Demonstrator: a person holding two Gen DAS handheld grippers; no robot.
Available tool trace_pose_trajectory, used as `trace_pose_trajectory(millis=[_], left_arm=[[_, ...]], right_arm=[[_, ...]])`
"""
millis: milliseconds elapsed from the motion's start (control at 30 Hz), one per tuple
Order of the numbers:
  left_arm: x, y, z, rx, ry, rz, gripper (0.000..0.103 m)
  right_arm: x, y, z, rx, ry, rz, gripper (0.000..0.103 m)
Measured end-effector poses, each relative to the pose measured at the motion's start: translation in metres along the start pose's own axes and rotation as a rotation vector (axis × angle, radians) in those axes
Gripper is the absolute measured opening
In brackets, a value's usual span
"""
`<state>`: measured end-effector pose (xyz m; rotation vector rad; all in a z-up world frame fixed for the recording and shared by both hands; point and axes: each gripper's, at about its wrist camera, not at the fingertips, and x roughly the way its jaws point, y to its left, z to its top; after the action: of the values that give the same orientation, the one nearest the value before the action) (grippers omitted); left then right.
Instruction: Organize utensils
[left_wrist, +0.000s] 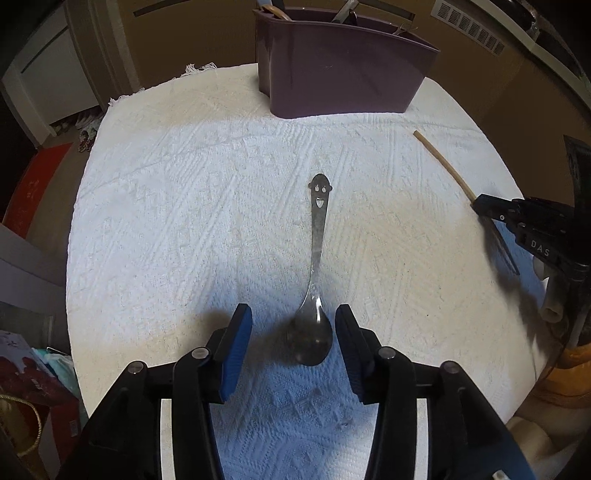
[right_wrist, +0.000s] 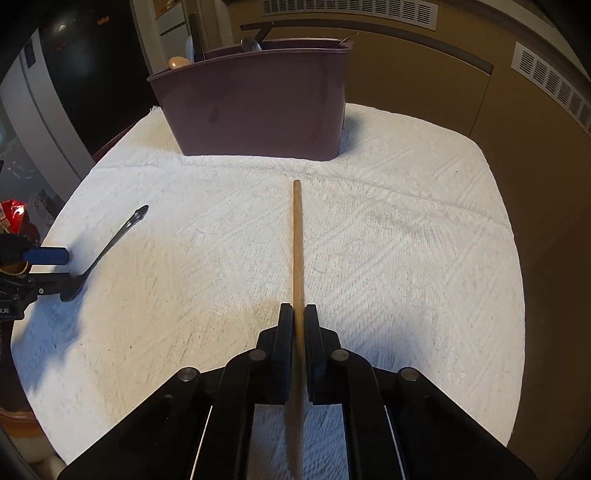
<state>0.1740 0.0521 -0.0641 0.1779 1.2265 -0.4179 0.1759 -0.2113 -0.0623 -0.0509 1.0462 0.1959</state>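
A metal spoon (left_wrist: 317, 240) with a smiling face on its handle end lies on the white cloth (left_wrist: 184, 206), bowl toward me. My left gripper (left_wrist: 293, 317) stands open with the spoon's bowl between its blue pads (left_wrist: 236, 350), not pressed. A long wooden stick (right_wrist: 297, 240) lies pointing at the purple utensil caddy (right_wrist: 258, 107). My right gripper (right_wrist: 298, 314) is shut on the stick near its lower part. From the left wrist view the stick (left_wrist: 443, 166) and right gripper (left_wrist: 480, 206) sit at the far right. The right wrist view shows the spoon (right_wrist: 114, 236) and left gripper (right_wrist: 70, 273) at the left edge.
The purple caddy (left_wrist: 332, 70) stands at the table's far edge and holds several utensils, among them a wooden spoon (right_wrist: 177, 62). A brown wall with vents (right_wrist: 550, 85) rises behind. Red packaging (left_wrist: 33, 184) and boxes lie on the floor at the left.
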Motion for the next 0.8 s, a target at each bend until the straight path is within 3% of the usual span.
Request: trace_pose_trajectory(millis=[200, 567, 667, 733, 800], left_arm=[[0.003, -0.018, -0.010, 0.082, 0.020, -0.001, 0.044], [0.015, -0.017, 0.001, 0.044, 0.053, 0.014, 0.043], [0.015, -0.021, 0.002, 0.062, 0.048, 0.033, 0.036], [0.014, -0.019, 0.004, 0.053, 0.047, 0.039, 0.024], [0.013, -0.016, 0.002, 0.040, 0.046, 0.030, 0.024]], right_arm=[[-0.027, -0.010, -0.024, 0.054, -0.017, -0.008, 0.006], [-0.043, -0.013, -0.048, 0.080, -0.032, -0.028, 0.006], [-0.038, -0.012, -0.047, 0.084, -0.028, -0.026, 0.006], [-0.039, -0.009, -0.048, 0.077, -0.029, -0.021, 0.006], [-0.038, -0.008, -0.048, 0.075, -0.024, -0.023, 0.006]])
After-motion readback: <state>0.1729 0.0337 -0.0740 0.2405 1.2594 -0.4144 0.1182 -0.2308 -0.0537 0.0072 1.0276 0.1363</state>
